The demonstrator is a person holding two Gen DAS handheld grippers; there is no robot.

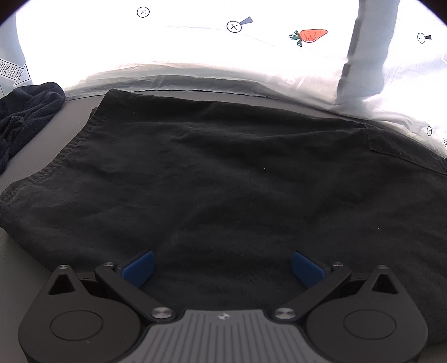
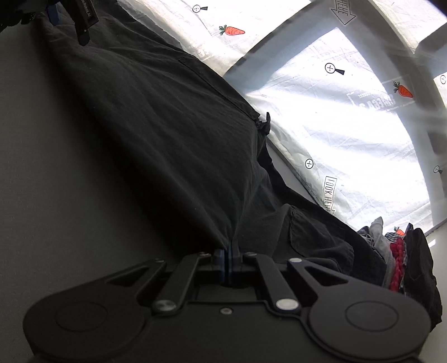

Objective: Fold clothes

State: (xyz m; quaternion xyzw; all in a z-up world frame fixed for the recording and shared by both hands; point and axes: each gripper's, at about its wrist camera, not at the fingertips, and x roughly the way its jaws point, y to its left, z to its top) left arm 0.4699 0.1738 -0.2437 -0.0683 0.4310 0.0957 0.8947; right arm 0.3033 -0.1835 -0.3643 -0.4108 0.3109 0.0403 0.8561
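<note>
A black garment (image 1: 223, 167) lies spread flat on the grey table (image 1: 16, 265), its stitched hem running along the left side. My left gripper (image 1: 222, 265) hovers over its near part, open, with the blue pads (image 1: 139, 268) wide apart and only flat cloth below them. In the right wrist view the same black garment (image 2: 167, 139) stretches away, and its folds draw together into my right gripper (image 2: 226, 251). That gripper's blue pads are pressed together on the cloth's near edge. A dark part of the left gripper (image 2: 83, 22) shows at the top left over the garment.
A crumpled dark cloth (image 1: 28, 117) lies at the far left of the table. A pile of mixed clothes (image 2: 396, 251) sits at the right. Behind the table hangs a bright white sheet (image 1: 195, 42) printed with carrots and arrows. Bare grey tabletop (image 2: 56, 167) lies left of the garment.
</note>
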